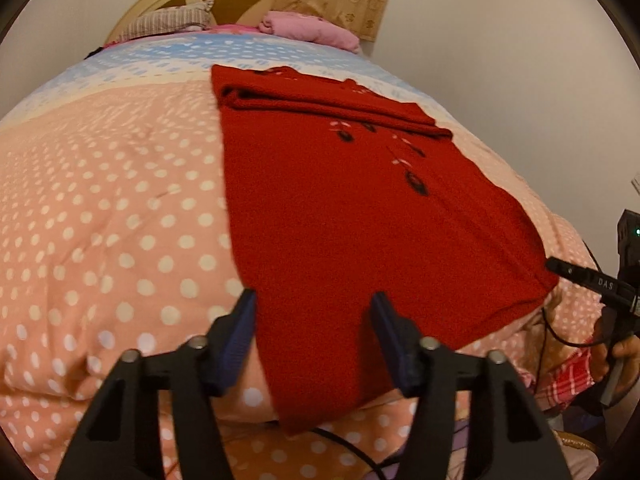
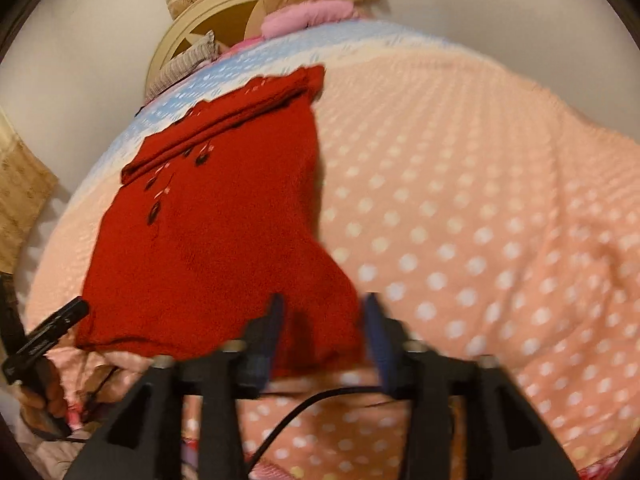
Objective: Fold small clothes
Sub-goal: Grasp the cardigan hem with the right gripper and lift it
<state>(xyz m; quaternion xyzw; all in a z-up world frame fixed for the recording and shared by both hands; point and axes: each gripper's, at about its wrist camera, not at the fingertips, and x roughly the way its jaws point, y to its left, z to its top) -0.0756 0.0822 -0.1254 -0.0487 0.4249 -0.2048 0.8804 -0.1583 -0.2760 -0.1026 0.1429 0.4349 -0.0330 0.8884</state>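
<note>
The red sweater (image 1: 360, 216) is lying flat on the dotted bedspread (image 1: 120, 208), sleeves folded across. Both the left tongs (image 1: 314, 320) and right tongs (image 2: 322, 320) are hanging spread over its near hem corners, pinching nothing. Closing on both corners evenly should keep the fold straight; a black cable (image 2: 304, 404) is trailing underneath.

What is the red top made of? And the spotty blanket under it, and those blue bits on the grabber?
The red top looks like knitted wool or acrylic: a fuzzy matte surface with a thick rolled fold at its far end. The spotty blanket seems a soft, padded cotton-like cover, puffy and creased. The blue pads inside the black jaws look like ribbed rubber or foam, though that's hard to tell.
</note>
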